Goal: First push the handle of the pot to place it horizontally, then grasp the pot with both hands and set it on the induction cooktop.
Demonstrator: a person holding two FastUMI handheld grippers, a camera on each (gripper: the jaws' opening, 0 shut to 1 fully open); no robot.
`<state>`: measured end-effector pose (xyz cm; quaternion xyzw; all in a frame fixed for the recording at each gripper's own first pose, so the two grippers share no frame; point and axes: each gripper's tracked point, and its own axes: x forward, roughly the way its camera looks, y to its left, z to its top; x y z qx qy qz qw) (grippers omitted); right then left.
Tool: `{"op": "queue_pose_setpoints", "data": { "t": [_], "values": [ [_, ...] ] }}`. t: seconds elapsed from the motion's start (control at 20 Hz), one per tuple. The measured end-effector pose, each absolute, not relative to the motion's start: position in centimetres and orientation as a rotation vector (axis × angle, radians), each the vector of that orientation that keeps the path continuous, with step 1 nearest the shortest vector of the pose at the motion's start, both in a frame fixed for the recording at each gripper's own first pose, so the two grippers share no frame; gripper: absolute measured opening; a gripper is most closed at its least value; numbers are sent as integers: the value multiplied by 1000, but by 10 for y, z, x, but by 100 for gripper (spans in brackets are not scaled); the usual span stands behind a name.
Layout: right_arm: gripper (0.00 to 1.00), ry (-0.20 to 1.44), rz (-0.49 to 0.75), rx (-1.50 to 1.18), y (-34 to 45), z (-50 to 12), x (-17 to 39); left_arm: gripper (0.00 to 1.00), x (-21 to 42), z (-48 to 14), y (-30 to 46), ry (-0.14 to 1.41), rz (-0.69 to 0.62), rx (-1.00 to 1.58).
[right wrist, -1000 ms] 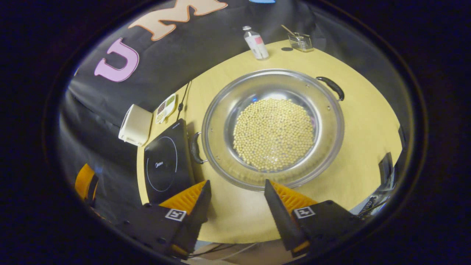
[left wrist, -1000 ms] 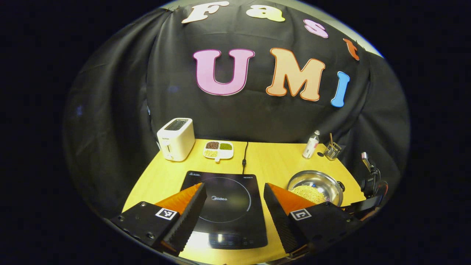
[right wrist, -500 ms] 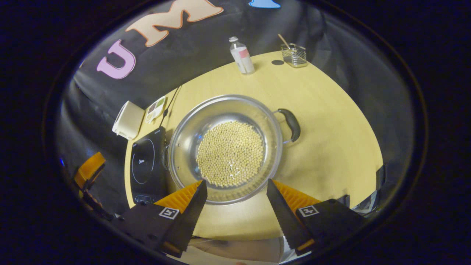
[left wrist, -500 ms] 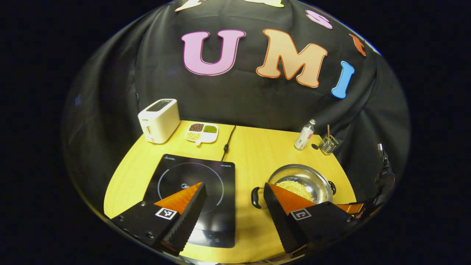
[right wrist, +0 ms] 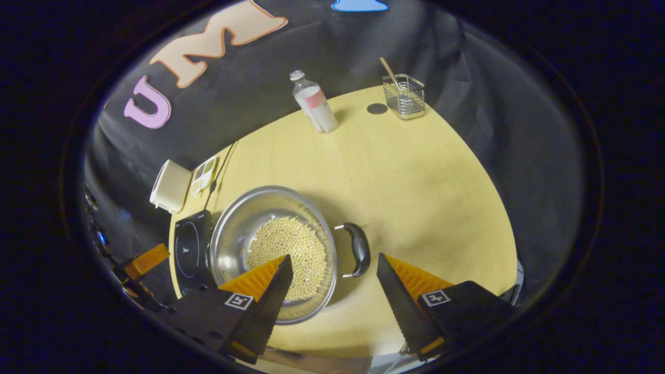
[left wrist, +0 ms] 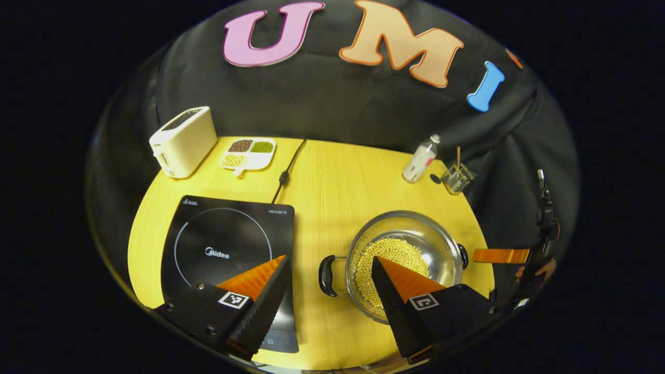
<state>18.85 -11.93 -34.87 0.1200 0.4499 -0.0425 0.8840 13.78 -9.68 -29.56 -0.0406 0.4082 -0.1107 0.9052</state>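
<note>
A steel pot (left wrist: 422, 235) filled with pale beans stands on the yellow table, just right of the black induction cooktop (left wrist: 221, 244). Its two black handles point left (left wrist: 326, 276) and right (left wrist: 463, 256). My left gripper (left wrist: 329, 259) hovers open above the pot's left handle. In the right gripper view, the pot (right wrist: 240, 228) sits low and left, and its right handle (right wrist: 359, 249) lies in the gap of my open right gripper (right wrist: 334, 257). The cooktop (right wrist: 188, 252) lies beyond the pot. Neither gripper touches the pot.
A white toaster (left wrist: 183, 141), a divided dish of beans (left wrist: 248, 153) and the cooktop's cord (left wrist: 284, 175) are at the back left. A bottle (left wrist: 420, 158) and a wire basket (left wrist: 457, 177) stand at the back right. The table edge (right wrist: 499, 244) is close on the right.
Both grippers have shifted: the left one rose and swung right over the pot's left handle, and the right one slid right until the right handle lies between its fingers. The pot stays put.
</note>
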Motion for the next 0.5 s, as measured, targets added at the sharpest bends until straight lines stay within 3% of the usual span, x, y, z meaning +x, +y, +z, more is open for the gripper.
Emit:
{"op": "queue_pose_setpoints", "data": {
  "t": [0.05,0.1,0.15,0.3,0.35,0.5],
  "values": [
    [100,948,-85,246,-123,-356,193,96,139,-302,-101,869,-233,-88],
    [100,966,-79,241,-125,-363,196,96,140,-309,-104,892,-234,-92],
    [94,990,-74,230,-127,-371,197,96,141,-318,-107,915,-231,-89],
    [94,1041,-57,190,-134,-389,200,96,144,-337,-111,975,-227,-65],
    [100,1052,-49,181,-134,-394,202,96,145,-343,-113,992,-225,-57],
    [95,1086,-14,186,-131,-405,205,96,146,-363,-115,1052,-206,-51]
  ]
}}
